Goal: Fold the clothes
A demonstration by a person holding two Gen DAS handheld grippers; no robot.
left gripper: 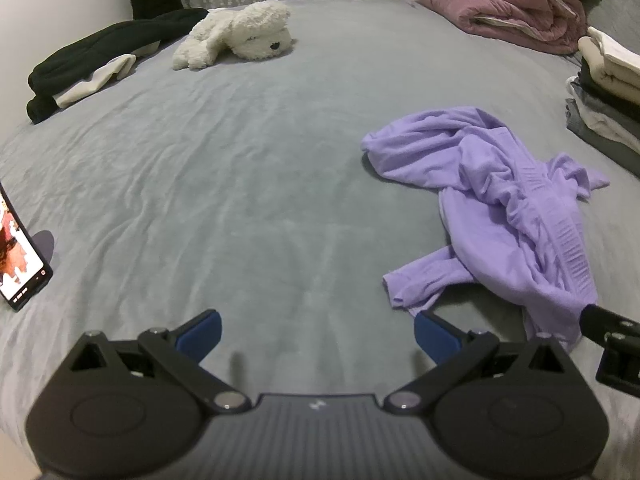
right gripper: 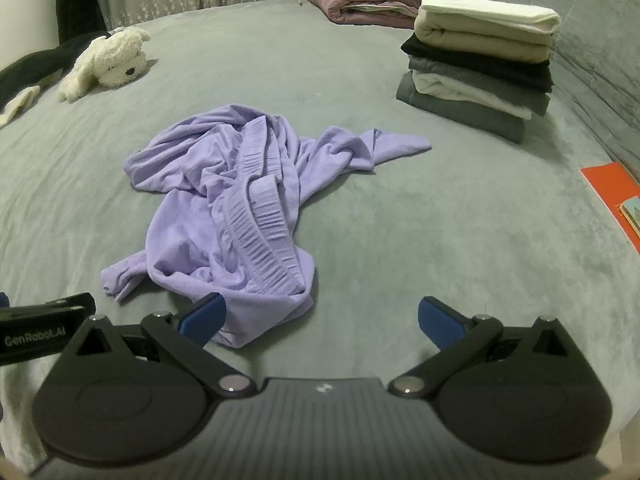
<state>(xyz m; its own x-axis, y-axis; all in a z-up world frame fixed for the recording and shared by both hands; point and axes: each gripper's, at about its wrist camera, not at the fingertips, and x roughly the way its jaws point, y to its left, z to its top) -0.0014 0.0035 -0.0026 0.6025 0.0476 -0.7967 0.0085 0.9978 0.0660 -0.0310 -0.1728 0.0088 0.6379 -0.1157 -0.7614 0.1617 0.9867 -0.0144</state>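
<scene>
A crumpled lilac garment (left gripper: 512, 200) (right gripper: 232, 200) with a ribbed elastic waistband lies in a heap on the grey bedspread (left gripper: 240, 160) (right gripper: 440, 220). In the left wrist view it is to the right of my left gripper (left gripper: 318, 334), which stands open over bare bedspread. In the right wrist view my right gripper (right gripper: 320, 320) is open at the near edge of the heap. Its left blue fingertip (right gripper: 204, 316) sits over the garment's near hem. Nothing is held by either gripper.
A stack of folded clothes (right gripper: 480, 64) (left gripper: 604, 92) stands at the far right. A white plush dog (left gripper: 240, 36) (right gripper: 108, 60) and dark clothes (left gripper: 92, 60) lie far left. A rolled mauve quilt (left gripper: 504, 4) is at the back, a phone (left gripper: 18, 256) near left, an orange book (right gripper: 612, 196) right.
</scene>
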